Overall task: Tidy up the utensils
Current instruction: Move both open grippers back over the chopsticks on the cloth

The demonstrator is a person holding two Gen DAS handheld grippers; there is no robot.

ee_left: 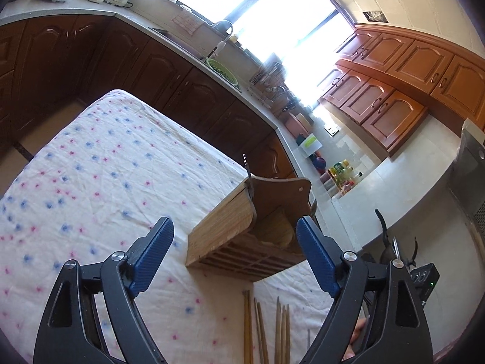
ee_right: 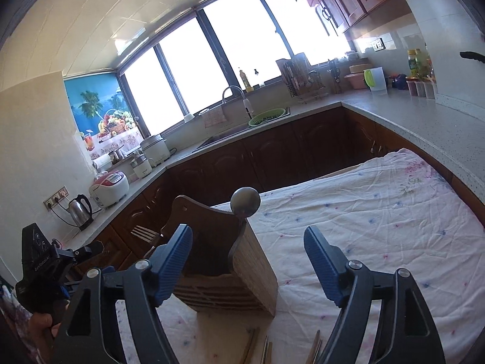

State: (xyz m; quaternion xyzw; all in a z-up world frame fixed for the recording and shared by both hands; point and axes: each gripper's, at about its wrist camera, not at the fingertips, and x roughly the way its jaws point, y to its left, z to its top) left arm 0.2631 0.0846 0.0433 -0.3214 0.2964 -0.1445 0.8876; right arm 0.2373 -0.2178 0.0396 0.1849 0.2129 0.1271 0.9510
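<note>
- The wooden holder (ee_left: 242,230) stands on the cloth-covered counter (ee_left: 106,166), a spoon (ee_right: 245,200) and fork (ee_right: 145,233) already in it.
- Chopsticks (ee_left: 266,330) lie loose at six o'clock of the holder, long axes pointing toward it.
- Left tool (ee_left: 235,254): jaws apart, empty, chopsticks just beneath, likely nearer.
- Right tool (ee_right: 248,261): jaws apart, empty, holder at eleven o'clock.

My desk (ee_left: 100,163) is covered with a wrinkled white cloth (ee_right: 379,218) dotted with small blue and pink flowers. A wooden utensil holder (ee_left: 224,230) stands on the cloth near the desk's edge, its slatted base resting flat, with a spoon (ee_right: 245,201) and a fork (ee_right: 145,233) sticking up out of it. Nearer to me, several wooden chopsticks (ee_left: 280,330) lie loose on the cloth, roughly side by side, just short of the holder.
</note>
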